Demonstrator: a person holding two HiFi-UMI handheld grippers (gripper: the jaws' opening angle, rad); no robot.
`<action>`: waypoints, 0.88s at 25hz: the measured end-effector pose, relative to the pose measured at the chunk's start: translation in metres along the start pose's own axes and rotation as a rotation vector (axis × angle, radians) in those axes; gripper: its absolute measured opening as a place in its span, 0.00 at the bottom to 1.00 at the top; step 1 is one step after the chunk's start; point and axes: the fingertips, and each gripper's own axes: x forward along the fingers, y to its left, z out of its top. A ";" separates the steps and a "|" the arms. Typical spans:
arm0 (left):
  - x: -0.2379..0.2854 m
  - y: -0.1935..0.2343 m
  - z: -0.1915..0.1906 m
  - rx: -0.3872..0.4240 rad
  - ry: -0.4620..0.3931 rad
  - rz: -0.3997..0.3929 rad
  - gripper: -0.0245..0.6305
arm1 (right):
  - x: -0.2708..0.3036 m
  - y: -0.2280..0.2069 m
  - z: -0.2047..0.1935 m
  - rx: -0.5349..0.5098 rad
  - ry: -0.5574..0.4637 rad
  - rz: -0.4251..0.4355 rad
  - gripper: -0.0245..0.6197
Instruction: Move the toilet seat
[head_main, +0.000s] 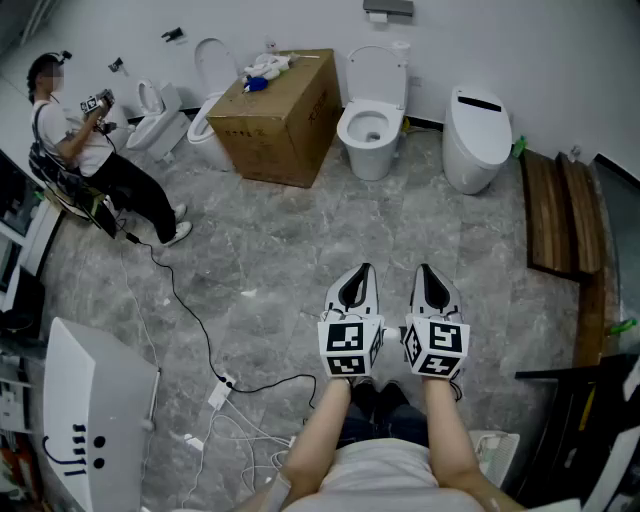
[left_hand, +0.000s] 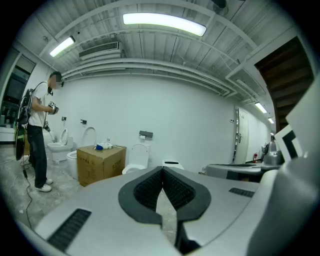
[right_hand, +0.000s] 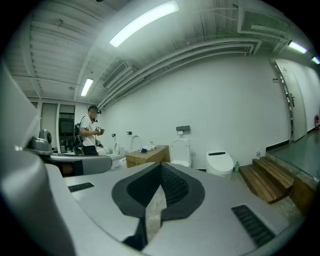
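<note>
L gripper (head_main: 364, 270), R gripper (head_main: 423, 270) shut — toilet (head_main: 368, 130) ahead, lid (head_main: 379, 68) prob. up.

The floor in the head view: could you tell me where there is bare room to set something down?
The widest bare floor lies between the cardboard box, the open toilet and the wooden steps. It is crowded lower left, around the cable and power strip.

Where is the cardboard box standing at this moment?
In the head view, the cardboard box stands near the far wall, left of centre, between the open toilet and another toilet.
</note>
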 end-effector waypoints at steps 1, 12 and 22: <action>0.002 -0.001 0.000 0.000 0.000 0.000 0.06 | 0.001 -0.001 0.000 -0.001 0.000 0.000 0.06; 0.006 -0.004 -0.002 -0.002 0.006 -0.007 0.06 | 0.002 -0.006 -0.002 0.014 -0.002 0.001 0.06; 0.016 -0.023 -0.004 0.033 0.002 0.014 0.06 | -0.002 -0.033 0.000 -0.005 -0.016 0.006 0.06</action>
